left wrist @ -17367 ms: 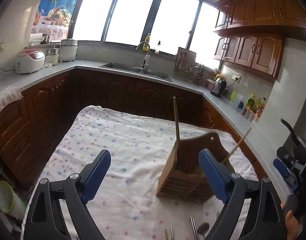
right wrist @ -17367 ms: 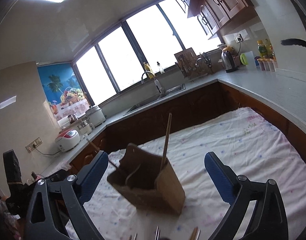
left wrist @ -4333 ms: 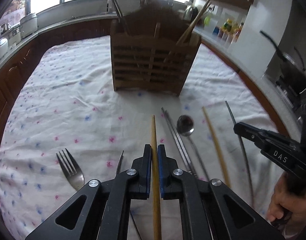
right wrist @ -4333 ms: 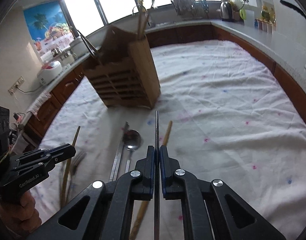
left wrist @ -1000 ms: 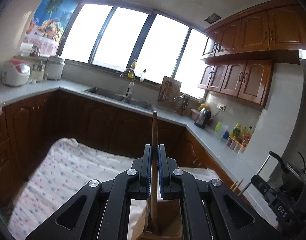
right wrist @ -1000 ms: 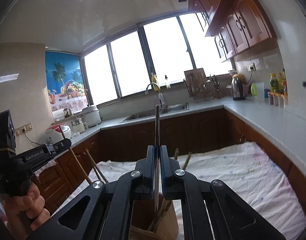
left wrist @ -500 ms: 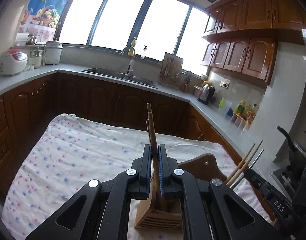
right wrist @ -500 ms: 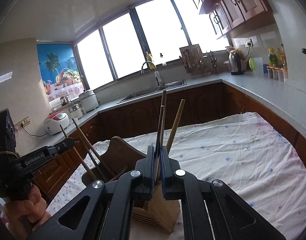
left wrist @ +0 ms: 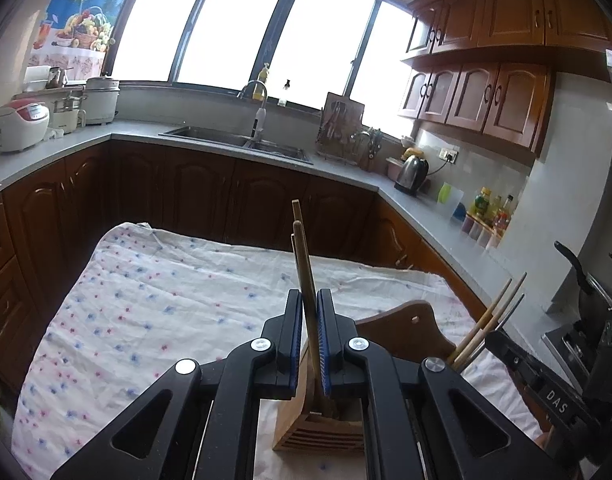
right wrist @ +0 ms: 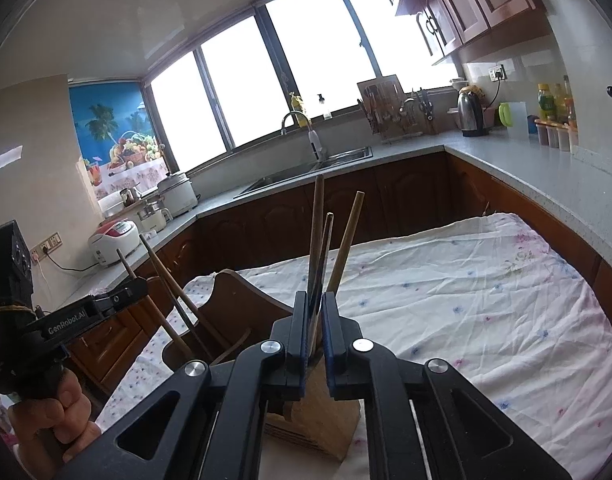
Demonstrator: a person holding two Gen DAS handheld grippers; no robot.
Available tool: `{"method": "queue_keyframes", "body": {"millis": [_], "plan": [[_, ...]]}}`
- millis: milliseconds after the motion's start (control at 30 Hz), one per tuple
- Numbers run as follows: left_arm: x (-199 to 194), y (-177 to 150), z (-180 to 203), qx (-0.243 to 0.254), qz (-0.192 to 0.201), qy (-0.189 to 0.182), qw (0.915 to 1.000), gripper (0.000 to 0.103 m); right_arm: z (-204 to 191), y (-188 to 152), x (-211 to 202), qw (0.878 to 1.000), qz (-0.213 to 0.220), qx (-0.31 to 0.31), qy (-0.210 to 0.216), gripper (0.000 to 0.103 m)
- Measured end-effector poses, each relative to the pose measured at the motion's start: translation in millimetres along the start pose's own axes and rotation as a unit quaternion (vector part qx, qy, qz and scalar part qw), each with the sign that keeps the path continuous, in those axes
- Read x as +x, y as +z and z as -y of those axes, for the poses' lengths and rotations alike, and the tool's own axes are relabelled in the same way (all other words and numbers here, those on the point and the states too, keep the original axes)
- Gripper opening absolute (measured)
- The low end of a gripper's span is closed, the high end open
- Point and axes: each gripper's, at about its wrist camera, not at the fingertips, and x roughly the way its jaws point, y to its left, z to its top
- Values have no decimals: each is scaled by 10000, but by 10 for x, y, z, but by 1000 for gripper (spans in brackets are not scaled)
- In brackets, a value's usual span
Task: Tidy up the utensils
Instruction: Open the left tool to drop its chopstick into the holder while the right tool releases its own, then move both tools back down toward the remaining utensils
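Left wrist view: wooden chopstick (left wrist: 306, 280) is seen at frame centre, upright with a slight tilt, lower end down in the holder (left wrist: 326, 428) at bottom centre. It is judged light, stiff and smooth, likely to slip or pivot if pinched loosely; best taken mid-shaft or higher. Left gripper (left wrist: 310, 344) is nearly closed, a narrow gap showing each side of the stick; firm contact cannot be confirmed. More sticks (left wrist: 486, 320) lean out at lower right, beside the other tool.

Right wrist view: thin dark metal chopstick (right wrist: 324, 256) is seen at centre between two wooden ones, its foot in the holder (right wrist: 326, 420). It is judged stiff, thin and slicker than wood. Right gripper (right wrist: 314, 336) is narrow, slightly parted around the shaft; whether it grips cannot be told. Holder stands on the cloth (right wrist: 466, 300).
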Motion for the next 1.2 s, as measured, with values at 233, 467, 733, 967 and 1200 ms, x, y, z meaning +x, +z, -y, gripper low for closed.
{"method": "queue_keyframes", "body": {"millis": [233, 467, 733, 967, 1200], "plan": [[-123, -2, -35, -175, -70, 89, 9998, 39, 38, 9, -116, 9998, 48, 198, 45, 52], [-493, -93, -27, -73, 44, 562, 9984, 84, 110, -33, -408, 9986, 200, 460, 162, 92], [-994, -394, -39, -135, -214, 734, 9970, 88, 124, -276, -784, 9984, 13, 565, 94, 95], [-1418, -621, -80, -200, -502, 745, 9958, 89, 155, -536, -1073, 9973, -352, 638, 124, 95], [-1754, -854, -194, -373, -780, 860, 9925, 89, 185, -802, -1354, 9962, -513, 697, 6, 95]]}}
